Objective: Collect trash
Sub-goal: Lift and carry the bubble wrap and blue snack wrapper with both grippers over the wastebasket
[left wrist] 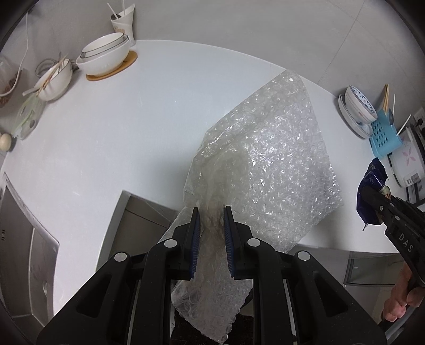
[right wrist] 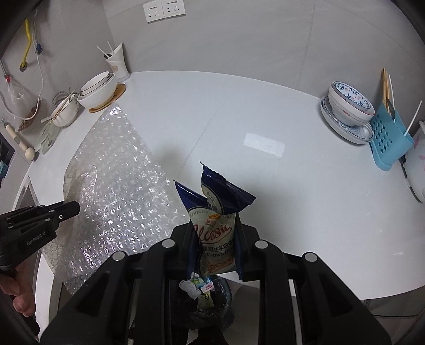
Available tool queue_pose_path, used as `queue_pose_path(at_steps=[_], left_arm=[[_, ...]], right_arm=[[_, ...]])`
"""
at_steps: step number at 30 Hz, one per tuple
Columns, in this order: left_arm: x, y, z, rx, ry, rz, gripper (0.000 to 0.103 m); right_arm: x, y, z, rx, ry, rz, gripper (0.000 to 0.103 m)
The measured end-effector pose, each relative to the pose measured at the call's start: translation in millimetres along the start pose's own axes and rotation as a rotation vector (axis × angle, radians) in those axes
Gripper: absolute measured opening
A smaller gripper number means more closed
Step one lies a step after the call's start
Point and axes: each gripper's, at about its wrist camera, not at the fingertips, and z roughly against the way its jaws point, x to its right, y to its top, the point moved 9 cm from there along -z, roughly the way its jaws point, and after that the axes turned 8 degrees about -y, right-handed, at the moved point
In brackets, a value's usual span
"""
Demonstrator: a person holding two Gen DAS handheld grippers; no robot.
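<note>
A white countertop (right wrist: pixel 265 119) fills most of both views. At the upper left, nested white bowls (right wrist: pixel 97 90) sit on a round wooden coaster (right wrist: pixel 117 98), just in front of a white paper cup (right wrist: pixel 117 63) holding thin sticks. Left of them another white bowl (right wrist: pixel 65 111) carries chopsticks across its rim. At the right edge a blue-patterned bowl (right wrist: pixel 349 103) stands on a plate (right wrist: pixel 342 130), beside a perforated blue holder (right wrist: pixel 389 140). Two wall sockets (right wrist: pixel 163 12) sit at top centre.

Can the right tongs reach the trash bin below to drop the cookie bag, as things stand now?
Probably yes. The right tongs hold the cookie bag almost directly over the bin, past the counter edge, with nothing visible between.
</note>
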Motion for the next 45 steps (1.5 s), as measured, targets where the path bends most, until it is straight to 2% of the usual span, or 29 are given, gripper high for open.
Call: queue_pose_path(at_steps=[13,26,37,45], left_arm=[[-5,-31,-20,-0.030,0.006,0.003,0.016],[-14,-105,-35,-0.042,-0.011,0.048,0.016],[-8,-170,-73,-0.062,0.014,0.108,0.016],[-12,-203,-110,-0.077,0.030,0.117,0.016]], right_arm=[[1,-46,7,-0.005,0.016,0.053,0.021],[-2,-109,3,-0.025,0.078,0.110,0.021],[-17,-178,-19,-0.080,0.151,0.161,0.021],[-33,-216,-52,-0.143,0.174,0.179,0.021]])
